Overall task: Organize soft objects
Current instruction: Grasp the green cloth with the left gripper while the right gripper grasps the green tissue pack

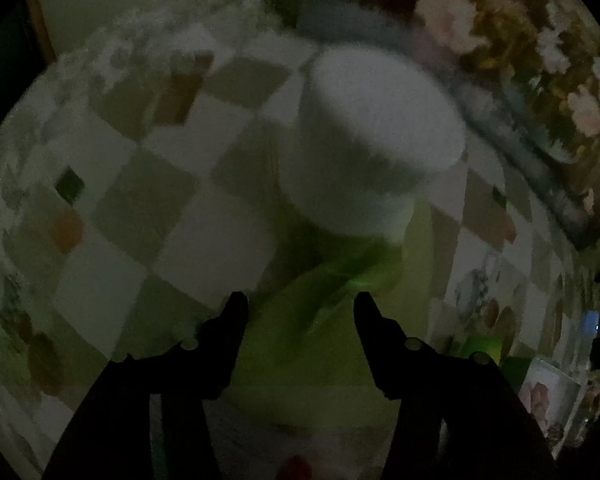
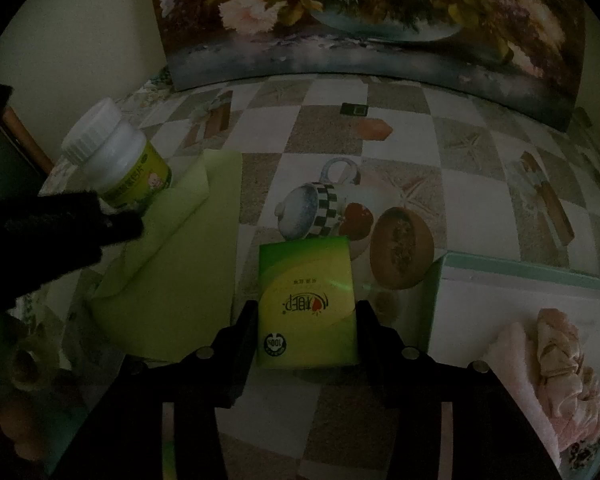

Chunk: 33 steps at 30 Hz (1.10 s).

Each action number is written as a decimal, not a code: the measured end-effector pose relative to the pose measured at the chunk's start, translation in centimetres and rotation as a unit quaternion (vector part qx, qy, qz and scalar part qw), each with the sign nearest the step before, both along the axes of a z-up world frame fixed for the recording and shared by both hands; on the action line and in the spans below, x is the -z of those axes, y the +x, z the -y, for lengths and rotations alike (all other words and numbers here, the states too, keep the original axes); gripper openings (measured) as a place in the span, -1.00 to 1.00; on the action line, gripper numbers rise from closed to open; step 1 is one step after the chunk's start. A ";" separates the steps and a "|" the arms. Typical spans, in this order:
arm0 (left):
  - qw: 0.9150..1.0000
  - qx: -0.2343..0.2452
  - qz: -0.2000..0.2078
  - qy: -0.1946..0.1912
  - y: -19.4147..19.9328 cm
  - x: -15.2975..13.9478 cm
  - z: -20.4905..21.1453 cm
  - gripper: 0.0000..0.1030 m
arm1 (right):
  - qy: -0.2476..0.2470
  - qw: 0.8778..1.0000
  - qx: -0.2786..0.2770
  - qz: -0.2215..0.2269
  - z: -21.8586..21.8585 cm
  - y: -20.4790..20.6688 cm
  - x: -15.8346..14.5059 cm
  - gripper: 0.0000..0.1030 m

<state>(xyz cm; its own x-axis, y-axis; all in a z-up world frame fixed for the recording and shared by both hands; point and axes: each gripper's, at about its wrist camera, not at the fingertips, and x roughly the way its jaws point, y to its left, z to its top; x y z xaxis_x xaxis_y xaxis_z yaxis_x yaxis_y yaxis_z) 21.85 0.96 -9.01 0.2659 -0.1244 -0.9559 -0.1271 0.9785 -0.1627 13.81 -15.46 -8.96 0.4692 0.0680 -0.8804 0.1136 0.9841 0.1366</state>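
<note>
Right wrist, one tissue pack (image 2: 307, 300), one bottle (image 2: 114, 156)

Tablecloth (image 2: 452, 184): white and grey-beige checks, printed with a blue-grey pot, a black-and-white checked mug, a red fruit and a brown cut melon.
Tissue pack (image 2: 306, 300): bright green fading to yellow, with red-and-green lettering and a round black-and-white stamp.
Cloth (image 2: 172, 248): plain pale lime green.
Bottle (image 2: 116, 152): white cap and body, yellow-green label.
Box (image 2: 500, 300): white walls, pale teal rim.
Fabric (image 2: 556, 368) in the box: soft pink, a floral piece beside it.
Painting (image 2: 360, 12) at the far edge: pale pink and cream flowers, olive-gold leaves, blue-grey vase.
Grippers (image 2: 306, 320): black.
</note>
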 end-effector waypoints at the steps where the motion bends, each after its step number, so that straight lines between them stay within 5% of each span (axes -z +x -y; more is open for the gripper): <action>1: 1.000 -0.001 -0.001 0.003 0.0 0.1 0.0 0.10 | 0.000 1.000 0.000 0.000 0.0 0.0 0.0 -0.02; 9: 0.999 0.005 0.005 0.037 0.1 0.4 0.8 0.10 | 0.000 1.000 -0.001 -0.001 0.0 0.0 -0.1 -0.02; 12: 0.998 0.007 0.009 0.057 -0.2 0.3 1.0 -0.36 | 0.000 1.000 0.000 -0.001 0.0 0.0 -0.1 -0.02; 14: 0.999 0.012 0.010 0.037 0.0 0.4 1.5 -0.79 | 0.001 1.000 -0.001 -0.001 0.0 0.0 -0.1 -0.02; 15: 1.000 0.016 0.008 0.026 0.0 0.5 1.6 -0.85 | 0.001 1.000 -0.001 -0.001 0.1 0.0 -0.1 -0.02; 19: 0.999 0.026 0.008 0.018 -0.1 0.6 2.3 -0.91 | 0.001 1.000 -0.001 -0.001 0.0 -0.2 -0.1 -0.02; 26: 0.999 0.018 -0.002 -0.050 0.3 1.0 1.8 -0.94 | 0.007 1.000 0.002 0.000 0.2 -0.2 -0.1 -0.04; 33: 0.997 0.026 0.024 -0.070 -0.4 -1.5 0.8 -0.94 | 0.018 1.000 0.007 0.012 0.4 -0.7 -1.2 -0.05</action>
